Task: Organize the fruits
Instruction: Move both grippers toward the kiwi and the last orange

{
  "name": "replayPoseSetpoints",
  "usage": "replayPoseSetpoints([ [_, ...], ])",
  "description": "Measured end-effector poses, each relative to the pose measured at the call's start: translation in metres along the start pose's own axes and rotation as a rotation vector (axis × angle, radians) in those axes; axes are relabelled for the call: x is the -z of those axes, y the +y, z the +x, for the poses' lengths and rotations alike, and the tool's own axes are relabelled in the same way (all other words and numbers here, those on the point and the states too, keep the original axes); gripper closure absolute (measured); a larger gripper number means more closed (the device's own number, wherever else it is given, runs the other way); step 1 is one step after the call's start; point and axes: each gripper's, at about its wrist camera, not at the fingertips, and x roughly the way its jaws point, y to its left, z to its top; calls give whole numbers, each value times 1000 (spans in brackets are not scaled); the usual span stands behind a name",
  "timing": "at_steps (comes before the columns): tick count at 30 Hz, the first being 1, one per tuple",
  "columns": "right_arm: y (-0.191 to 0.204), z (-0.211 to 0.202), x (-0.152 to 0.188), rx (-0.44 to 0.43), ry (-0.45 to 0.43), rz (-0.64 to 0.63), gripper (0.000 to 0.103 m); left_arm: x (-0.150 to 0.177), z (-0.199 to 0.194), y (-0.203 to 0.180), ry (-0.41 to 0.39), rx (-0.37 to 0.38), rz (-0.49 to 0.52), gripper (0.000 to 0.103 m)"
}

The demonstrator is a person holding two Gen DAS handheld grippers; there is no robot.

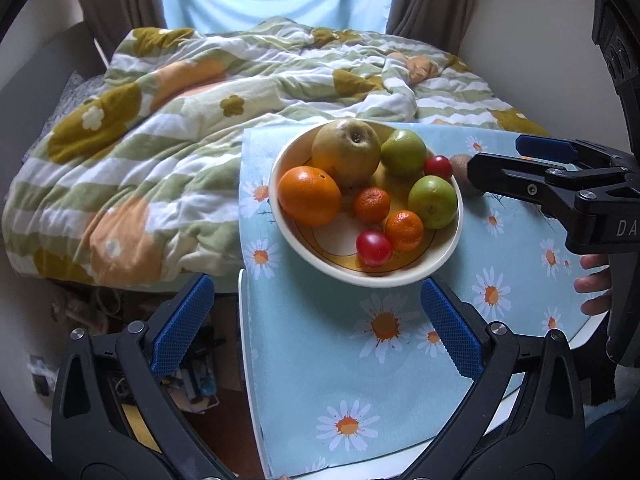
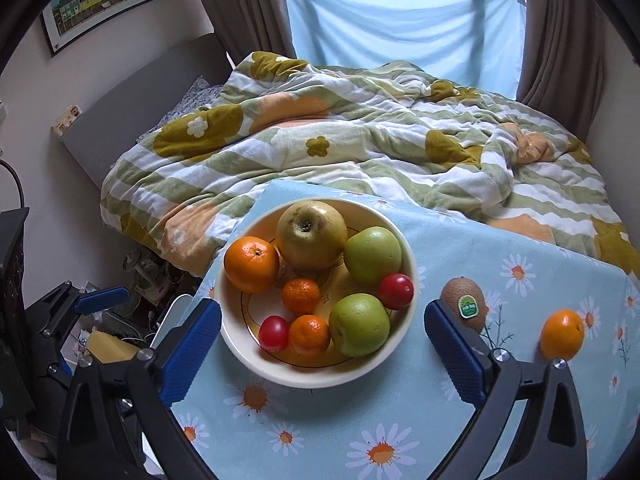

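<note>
A cream bowl (image 2: 320, 380) on the daisy-print cloth holds a yellow pear (image 2: 311, 234), a large orange (image 2: 251, 264), two green apples (image 2: 359, 324), two small mandarins (image 2: 309, 334) and two small red fruits (image 2: 396, 291). Outside it, to the right, lie a brown kiwi (image 2: 464, 308) with a green sticker and another orange (image 2: 562, 334). My right gripper (image 2: 324, 352) is open above the bowl's near side, holding nothing. My left gripper (image 1: 318, 324) is also open and empty, in front of the bowl (image 1: 400, 280). The kiwi (image 1: 459, 170) is half hidden behind the right gripper (image 1: 496, 158).
The small table (image 1: 320, 380) with its blue cloth stands against a bed with a rumpled flowered duvet (image 1: 160, 140). Clutter lies on the floor (image 2: 132, 320) left of the table. A hand (image 1: 596, 288) grips the right tool. Curtains and a window are behind.
</note>
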Motion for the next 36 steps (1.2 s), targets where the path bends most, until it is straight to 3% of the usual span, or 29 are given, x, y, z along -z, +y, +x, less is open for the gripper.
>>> replayPoseSetpoints([
  [8,-30,-38,13,108,-11,87,2,-18,-6,-17,-29,22,63,0],
  [17,-84,-70,28,140,-21,136,2,-40,-4,-67,-60,4,89,0],
  [23,-124,-82,33,115,-21,85,2,-52,-2,-111,-98,-32,36,0],
  [36,-208,-60,49,36,15,-29,2,-60,54,-194,-58,-60,-64,0],
])
